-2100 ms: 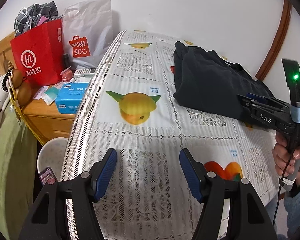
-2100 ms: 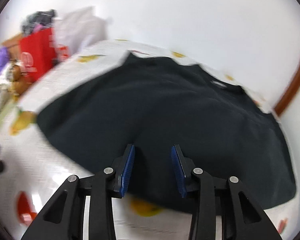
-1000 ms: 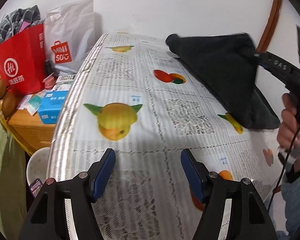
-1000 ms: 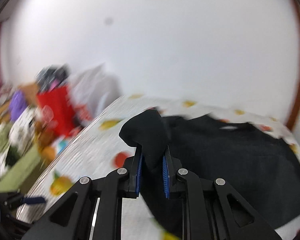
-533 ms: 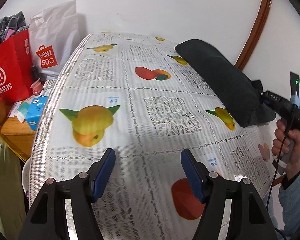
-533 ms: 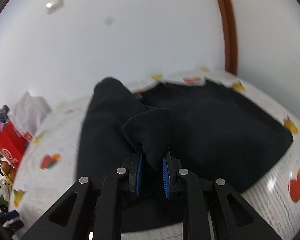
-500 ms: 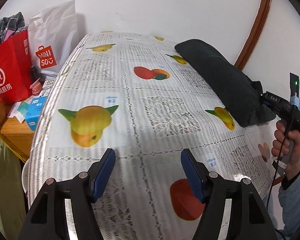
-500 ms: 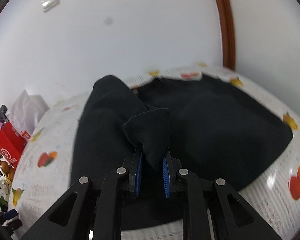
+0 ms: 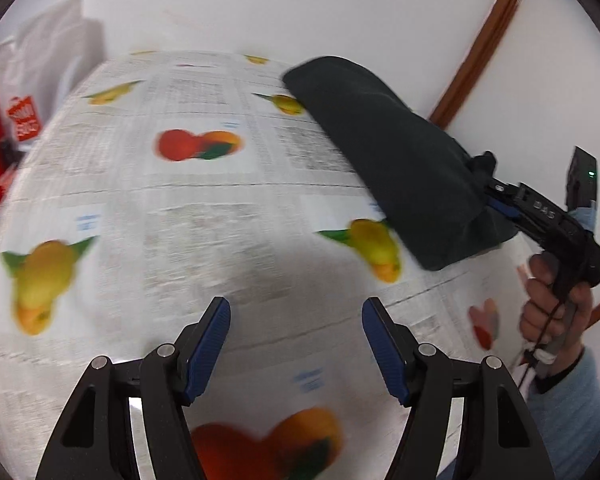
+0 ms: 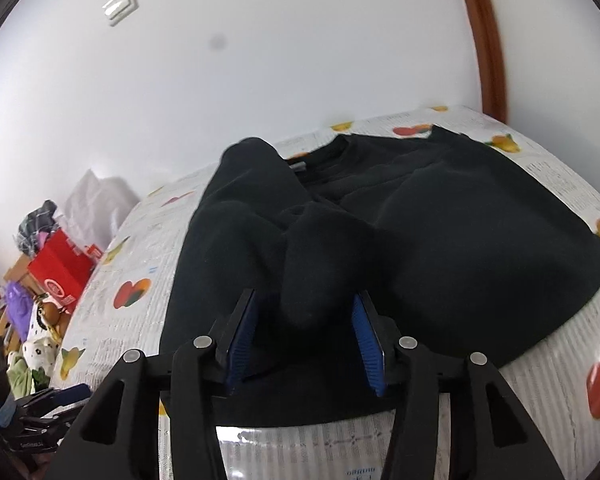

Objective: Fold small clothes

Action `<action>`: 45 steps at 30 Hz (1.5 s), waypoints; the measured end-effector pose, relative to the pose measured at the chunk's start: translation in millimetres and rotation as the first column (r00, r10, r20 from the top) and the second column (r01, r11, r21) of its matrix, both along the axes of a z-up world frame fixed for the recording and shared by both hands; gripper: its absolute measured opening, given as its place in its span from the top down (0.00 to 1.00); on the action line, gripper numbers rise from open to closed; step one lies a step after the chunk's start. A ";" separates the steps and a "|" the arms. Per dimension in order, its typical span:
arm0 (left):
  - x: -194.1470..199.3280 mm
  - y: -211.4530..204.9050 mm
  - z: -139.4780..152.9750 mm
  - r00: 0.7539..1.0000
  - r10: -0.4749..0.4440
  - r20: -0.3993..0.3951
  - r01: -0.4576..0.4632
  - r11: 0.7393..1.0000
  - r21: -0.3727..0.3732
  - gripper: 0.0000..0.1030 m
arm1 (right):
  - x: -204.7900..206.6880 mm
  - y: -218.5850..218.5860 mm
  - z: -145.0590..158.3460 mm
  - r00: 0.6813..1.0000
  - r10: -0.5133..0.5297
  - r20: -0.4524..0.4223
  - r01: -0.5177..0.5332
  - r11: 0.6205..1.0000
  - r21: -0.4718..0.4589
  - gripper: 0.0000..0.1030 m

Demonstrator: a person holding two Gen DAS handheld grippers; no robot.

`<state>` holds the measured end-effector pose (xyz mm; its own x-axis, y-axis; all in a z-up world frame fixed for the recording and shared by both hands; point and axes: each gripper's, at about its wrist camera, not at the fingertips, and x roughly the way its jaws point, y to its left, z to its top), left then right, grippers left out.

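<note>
The right hand-held gripper (image 10: pixel 306 336) is opening its jaws around a fold of the black top (image 10: pixel 440 240). The left hand-held gripper (image 9: pixel 296 344) is hanging wide open and empty over the surface (image 9: pixel 220 220).

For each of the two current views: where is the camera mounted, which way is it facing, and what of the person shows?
Left wrist: rides the left hand-held gripper, jaws open over bare tablecloth, facing across the table to the wall; the right hand and a blue sleeve show at the right edge.
Right wrist: rides the right hand-held gripper, aimed down at the black garment, its jaws opening around a fold; no hand visible.
Shared: the garment, the tablecloth, and each other's gripper.
</note>
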<state>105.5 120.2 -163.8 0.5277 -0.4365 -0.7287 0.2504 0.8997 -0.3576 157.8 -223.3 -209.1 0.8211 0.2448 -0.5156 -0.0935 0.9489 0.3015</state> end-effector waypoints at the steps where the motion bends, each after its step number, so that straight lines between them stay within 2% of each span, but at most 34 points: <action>1: 2.8 -7.9 0.2 1.000 -0.010 -0.001 0.010 1.000 -0.004 0.35 | 3.8 -0.3 -0.4 1.000 0.000 0.005 0.000 1.000 0.001 0.47; 9: 21.0 -84.3 7.8 0.993 -0.112 0.031 0.112 0.994 0.004 0.33 | 49.0 -4.4 -0.6 0.999 0.051 -0.008 -0.051 0.997 0.054 0.47; 14: 29.1 -129.5 5.6 0.990 -0.131 0.047 0.126 0.988 0.085 0.34 | 63.2 -4.1 0.6 0.996 0.088 -0.002 -0.088 0.995 0.043 0.79; 15: 31.4 -136.5 5.4 0.991 -0.126 0.044 0.121 0.988 0.099 0.34 | 63.7 -4.1 2.8 0.994 0.108 0.011 -0.108 0.994 0.035 0.80; 17: 35.5 -147.3 5.7 0.993 -0.108 0.042 0.101 0.985 0.139 0.34 | 58.2 -8.0 12.7 0.988 0.137 0.074 -0.139 0.990 0.021 0.83; 19: 37.5 -156.2 6.4 0.993 -0.106 0.043 0.096 0.979 0.182 0.32 | 45.2 -22.4 29.1 0.972 0.165 0.165 -0.174 0.984 0.047 0.84; 22: 37.8 -165.2 8.2 0.993 -0.117 0.031 0.108 0.975 0.196 0.31 | 22.4 -57.7 44.4 0.956 0.094 0.277 -0.129 0.986 0.109 0.84; 24: 38.5 -171.0 9.4 0.991 -0.129 0.022 0.123 0.972 0.200 0.30 | 12.3 -82.2 43.9 0.954 0.039 0.298 -0.085 0.986 0.146 0.84; 28: 35.6 -189.1 15.5 0.990 -0.137 0.038 0.128 0.973 0.191 0.32 | 6.1 -116.3 25.0 0.962 -0.069 0.263 0.035 0.990 0.133 0.84; 32: 34.6 -211.7 15.1 0.989 -0.132 0.071 0.116 0.973 0.201 0.34 | 25.0 -134.3 -11.3 0.990 -0.111 0.089 0.102 0.990 0.097 0.82; 33: 36.0 -214.8 14.3 0.989 -0.127 0.075 0.110 0.974 0.197 0.39 | 29.1 -138.7 -19.1 0.992 -0.115 0.052 0.109 0.988 0.109 0.82; 34: 34.7 -213.5 13.6 0.989 -0.128 0.074 0.112 0.977 0.182 0.49 | 30.5 -141.1 -22.9 0.992 -0.118 0.034 0.113 0.987 0.114 0.81; 35: 34.2 -215.0 13.3 0.989 -0.126 0.072 0.113 0.981 0.156 0.52 | 31.8 -141.3 -25.5 0.993 -0.118 0.020 0.115 0.987 0.116 0.81; 37: 32.2 -216.8 13.8 0.990 -0.124 0.070 0.115 0.986 0.124 0.72 | 32.0 -141.7 -26.8 0.994 -0.111 0.020 0.108 0.987 0.120 0.81; 40: 30.7 -211.0 15.2 0.990 -0.101 0.096 0.087 0.987 0.137 0.82 | 38.5 -133.9 -29.1 0.996 -0.091 -0.001 0.091 0.993 0.071 0.81; 45: 32.4 -188.5 17.5 0.996 -0.030 0.089 0.021 0.996 0.092 0.87 | 41.2 -117.4 -30.5 0.997 -0.076 -0.017 0.077 0.995 0.066 0.81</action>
<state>137.9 -68.3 -146.3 0.5826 -0.3848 -0.7159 0.3013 0.9203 -0.2495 198.9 -340.6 -239.6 0.8314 0.2160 -0.5120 -0.0169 0.9308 0.3652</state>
